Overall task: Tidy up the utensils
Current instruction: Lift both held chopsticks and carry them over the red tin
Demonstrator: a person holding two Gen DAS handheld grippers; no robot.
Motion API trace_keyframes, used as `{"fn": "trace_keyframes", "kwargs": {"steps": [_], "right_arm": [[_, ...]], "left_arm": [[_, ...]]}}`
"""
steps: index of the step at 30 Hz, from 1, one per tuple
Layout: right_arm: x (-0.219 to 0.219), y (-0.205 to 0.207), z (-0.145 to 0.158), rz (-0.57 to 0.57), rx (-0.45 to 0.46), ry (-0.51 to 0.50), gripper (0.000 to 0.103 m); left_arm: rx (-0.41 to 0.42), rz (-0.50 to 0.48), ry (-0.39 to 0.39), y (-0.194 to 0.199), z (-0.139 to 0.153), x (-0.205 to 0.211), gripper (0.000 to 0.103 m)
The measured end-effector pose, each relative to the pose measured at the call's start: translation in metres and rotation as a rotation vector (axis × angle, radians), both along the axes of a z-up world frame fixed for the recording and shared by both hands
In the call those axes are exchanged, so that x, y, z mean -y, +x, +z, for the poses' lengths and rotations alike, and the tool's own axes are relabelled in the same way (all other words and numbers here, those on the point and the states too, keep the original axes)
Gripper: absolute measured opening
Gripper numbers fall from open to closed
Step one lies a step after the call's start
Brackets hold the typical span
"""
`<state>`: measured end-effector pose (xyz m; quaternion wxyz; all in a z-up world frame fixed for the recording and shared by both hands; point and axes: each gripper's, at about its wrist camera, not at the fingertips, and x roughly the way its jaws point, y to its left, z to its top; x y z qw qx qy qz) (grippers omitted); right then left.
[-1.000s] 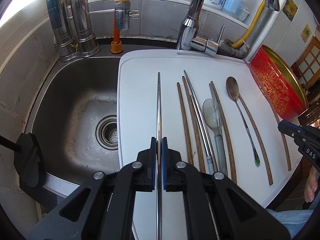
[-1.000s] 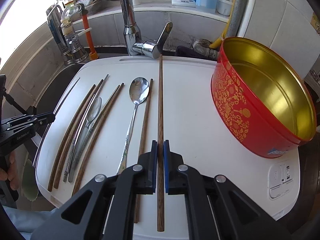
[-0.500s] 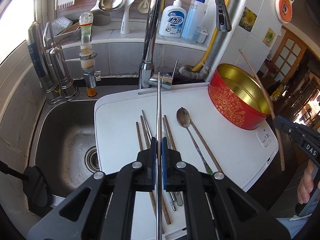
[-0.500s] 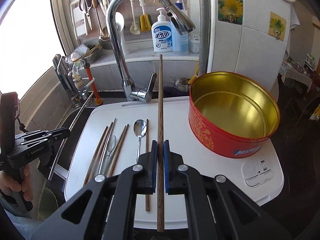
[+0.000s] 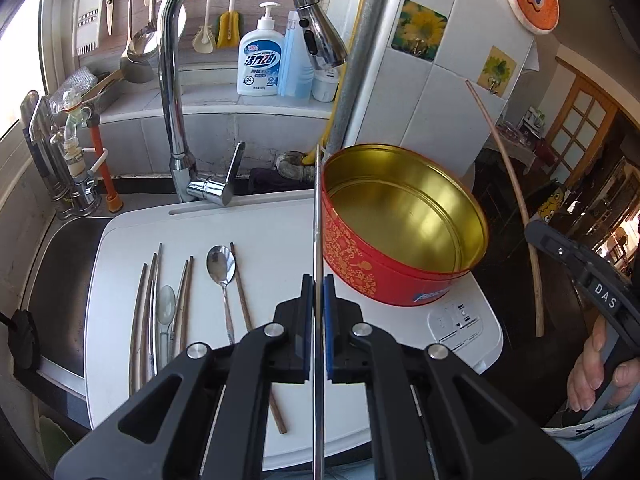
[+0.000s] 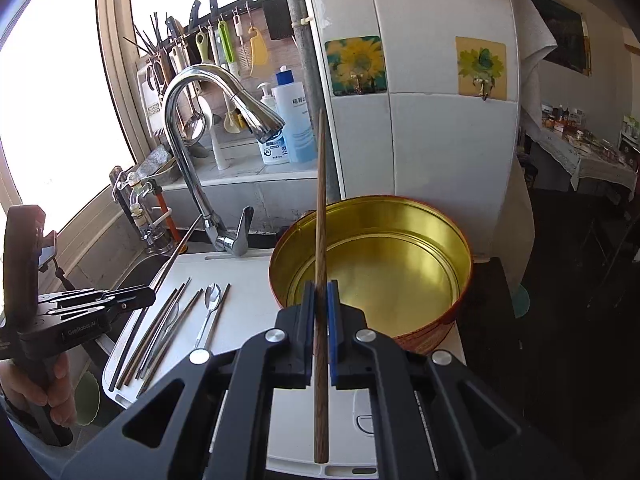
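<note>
Steel chopstick [image 5: 317, 216] sits pinched in the left claw [image 5: 317, 328], raised beside the red tin [image 5: 404, 224]. The right claw [image 6: 319, 334] grips a wooden chopstick [image 6: 320, 208] over that tin's rim. Other chopsticks [image 5: 148, 308] and a spoon [image 5: 221, 270] lie on the white surface [image 5: 272, 232].

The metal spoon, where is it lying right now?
In the left wrist view the metal spoon lies on the white board, left of the red tin, with a wooden chopstick beside it on its right.
</note>
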<state>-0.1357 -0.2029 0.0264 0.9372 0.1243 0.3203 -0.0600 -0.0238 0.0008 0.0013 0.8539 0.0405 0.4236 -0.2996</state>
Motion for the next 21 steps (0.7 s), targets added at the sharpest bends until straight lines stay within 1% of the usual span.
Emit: {"fn": "trace_keyframes", "kwargs": {"steps": [3,7,10,13,15,16,18,21], "right_arm": [[0.026,0.002,-0.003,0.035,-0.01,0.02,0.007],[0.049,0.016,-0.009,0.062,-0.025,0.057,0.007],[0.059,0.026,-0.01,0.052,-0.016,0.073,0.007],[0.066,0.034,-0.006,0.018,-0.003,0.072,0.007],[0.071,0.044,-0.005,0.023,-0.008,0.072,0.007],[0.074,0.052,-0.006,0.02,-0.019,0.055,0.007],[0.078,0.069,-0.009,0.01,-0.045,0.045,0.007],[0.083,0.091,-0.021,0.001,-0.074,0.074,0.007]], "left_arm": [[-0.009,-0.016,0.007,-0.012,0.003,0.031,0.005],[-0.011,0.008,0.028,-0.004,0.007,0.055,0.005],[-0.016,-0.019,0.022,0.013,0.011,0.073,0.005],[0.02,-0.065,0.014,0.034,0.02,0.096,0.005],[0.022,-0.093,-0.025,0.049,0.025,0.109,0.005],[0.029,-0.1,-0.031,0.057,0.026,0.115,0.005],[0.031,-0.116,-0.03,0.072,0.022,0.13,0.005],[0.008,-0.132,-0.024,0.096,0.007,0.15,0.005]]}}
